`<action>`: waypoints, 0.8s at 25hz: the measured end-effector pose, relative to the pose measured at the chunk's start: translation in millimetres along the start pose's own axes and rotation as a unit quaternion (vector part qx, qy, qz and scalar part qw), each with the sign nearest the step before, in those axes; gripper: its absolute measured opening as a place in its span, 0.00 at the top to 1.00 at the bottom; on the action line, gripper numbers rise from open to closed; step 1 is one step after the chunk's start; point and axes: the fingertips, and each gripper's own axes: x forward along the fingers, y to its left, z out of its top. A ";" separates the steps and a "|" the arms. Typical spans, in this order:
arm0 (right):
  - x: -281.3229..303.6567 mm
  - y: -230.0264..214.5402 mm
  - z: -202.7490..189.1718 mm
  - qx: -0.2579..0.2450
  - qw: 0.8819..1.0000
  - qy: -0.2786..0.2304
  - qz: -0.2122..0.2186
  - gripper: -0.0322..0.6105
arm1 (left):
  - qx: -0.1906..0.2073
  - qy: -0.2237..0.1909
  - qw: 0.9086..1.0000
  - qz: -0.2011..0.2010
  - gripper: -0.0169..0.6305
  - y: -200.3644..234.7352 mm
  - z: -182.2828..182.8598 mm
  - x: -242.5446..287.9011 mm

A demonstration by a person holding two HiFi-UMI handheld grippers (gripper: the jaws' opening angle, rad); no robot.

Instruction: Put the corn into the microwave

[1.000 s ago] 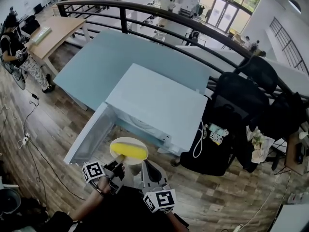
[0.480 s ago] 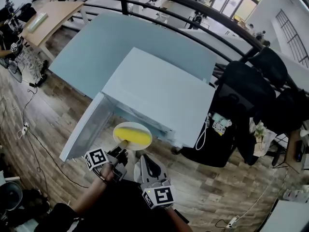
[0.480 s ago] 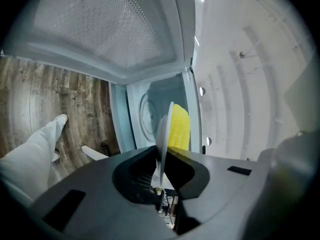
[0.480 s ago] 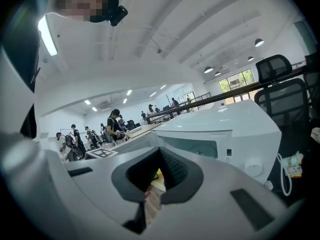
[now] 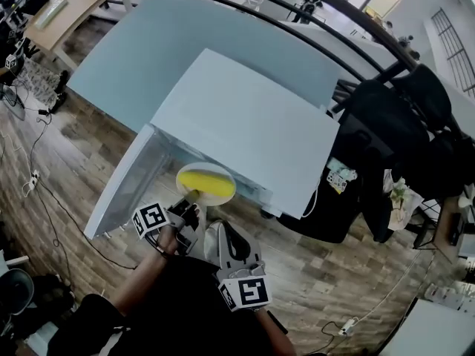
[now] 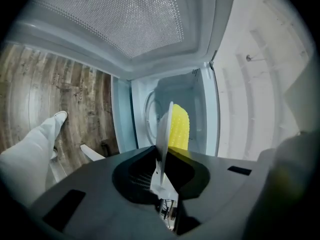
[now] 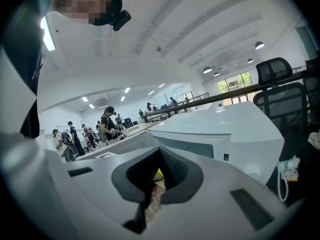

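The white box-shaped microwave (image 5: 245,136) stands with its door (image 5: 122,188) swung fully open to the left, over the wood-plank floor (image 5: 74,147).

Left gripper (image 5: 191,202): jaws clamped on the near rim of the round white plate (image 5: 194,175). In the left gripper view the plate (image 6: 164,134) shows edge-on between the pads, its rim pinched at the jaw tips (image 6: 161,176).

Task object: the yellow corn cob (image 5: 208,183) lies across the middle of the plate, clear of the gripped rim. In the left gripper view the corn (image 6: 179,129) sits against the plate's far half, in front of the open microwave cavity (image 6: 200,99). The plate's far edge is at the mouth of the cavity, just below the front top edge of the microwave. Whether that edge has crossed the threshold cannot be determined. The perforated inner panel of the door (image 6: 125,19) fills the top of that view.

Right gripper (image 5: 223,232): positioned just beside the left gripper, on its right, pointing toward the microwave front (image 7: 225,129). Jaws (image 7: 155,184) brought together to a thin slit, nothing between them.
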 end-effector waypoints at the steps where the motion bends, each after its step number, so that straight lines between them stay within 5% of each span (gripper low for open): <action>1: 0.4 -0.6 0.0 -0.002 1.000 0.002 0.000 0.94 | -0.001 -0.001 1.000 0.000 0.93 -0.5 1.7 3.3; 20: 21.4 -7.6 7.7 -0.020 0.999 0.022 0.014 0.94 | -0.024 -0.018 0.999 0.017 0.92 16.8 27.5 60.4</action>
